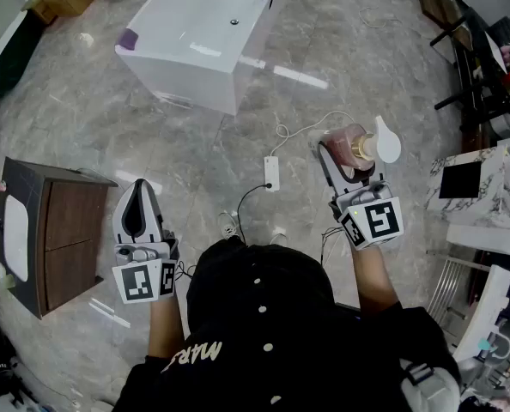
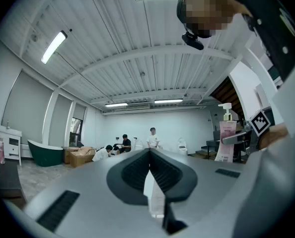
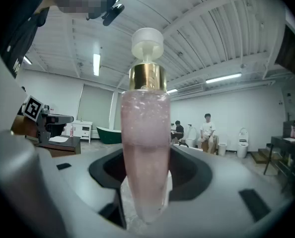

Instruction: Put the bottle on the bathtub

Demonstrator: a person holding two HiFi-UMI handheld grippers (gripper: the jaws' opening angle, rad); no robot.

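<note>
A pink pump bottle (image 1: 355, 144) with a gold collar and white pump head is gripped in my right gripper (image 1: 344, 147), held upright above the marble floor. In the right gripper view the bottle (image 3: 143, 148) fills the middle, pinched between the jaws of the right gripper (image 3: 146, 187). The white bathtub (image 1: 186, 80) stands far ahead, at the top of the head view. My left gripper (image 1: 137, 189) hovers at the left, shut and empty; its jaws meet in the left gripper view (image 2: 150, 157), where the bottle (image 2: 227, 138) shows at the right.
A dark wooden cabinet (image 1: 53, 234) stands at the left. A power strip (image 1: 272, 174) with cables lies on the floor between me and the tub. A marble-patterned vanity (image 1: 482, 187) is at the right. Several people (image 2: 137, 142) and a green tub (image 2: 45, 152) are far off.
</note>
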